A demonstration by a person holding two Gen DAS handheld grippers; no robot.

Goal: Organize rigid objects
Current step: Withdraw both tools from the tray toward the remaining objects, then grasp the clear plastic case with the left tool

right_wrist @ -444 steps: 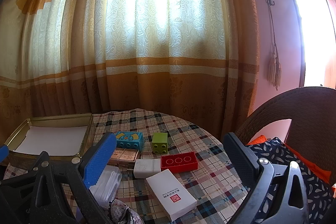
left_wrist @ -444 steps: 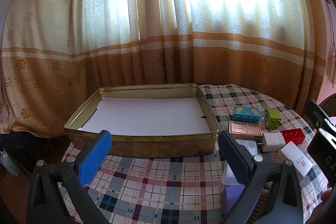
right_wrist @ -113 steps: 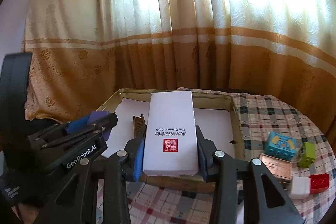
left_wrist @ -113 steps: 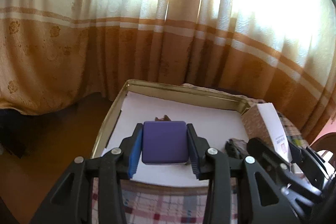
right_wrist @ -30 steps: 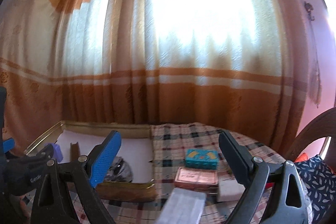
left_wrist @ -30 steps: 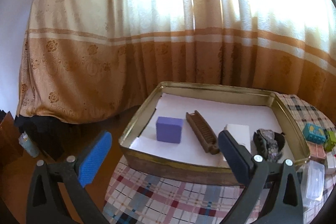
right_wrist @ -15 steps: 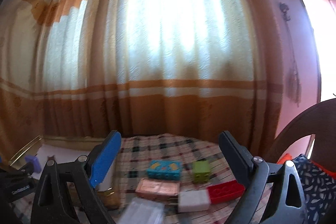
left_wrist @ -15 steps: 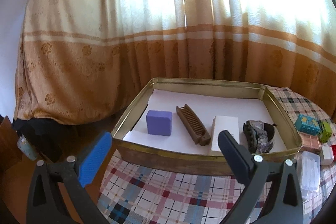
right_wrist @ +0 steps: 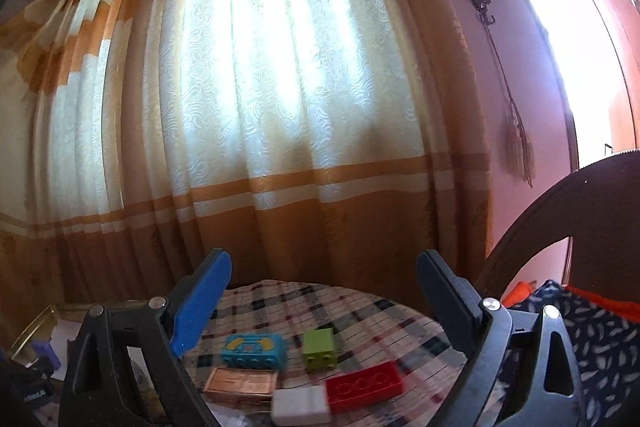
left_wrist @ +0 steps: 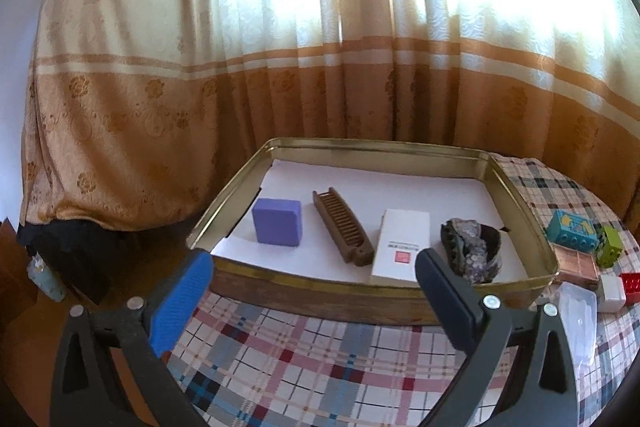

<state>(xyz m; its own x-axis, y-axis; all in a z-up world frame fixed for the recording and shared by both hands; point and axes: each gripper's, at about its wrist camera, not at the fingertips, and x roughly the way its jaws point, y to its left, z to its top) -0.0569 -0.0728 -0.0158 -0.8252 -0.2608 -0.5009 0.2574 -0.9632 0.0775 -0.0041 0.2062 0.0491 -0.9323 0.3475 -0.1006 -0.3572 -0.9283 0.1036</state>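
Gaping wide and empty, both tools — left tool, right tool — hang near the tin tray; inside it lie a purple block, comb and white box.

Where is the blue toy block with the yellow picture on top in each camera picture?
Left wrist view: the blue block sits at the far right on the checked tablecloth, just outside the gold tray.
Right wrist view: the same block sits low in the middle, between the open fingers.
Shared landmark: the green block stands right beside it in both views.
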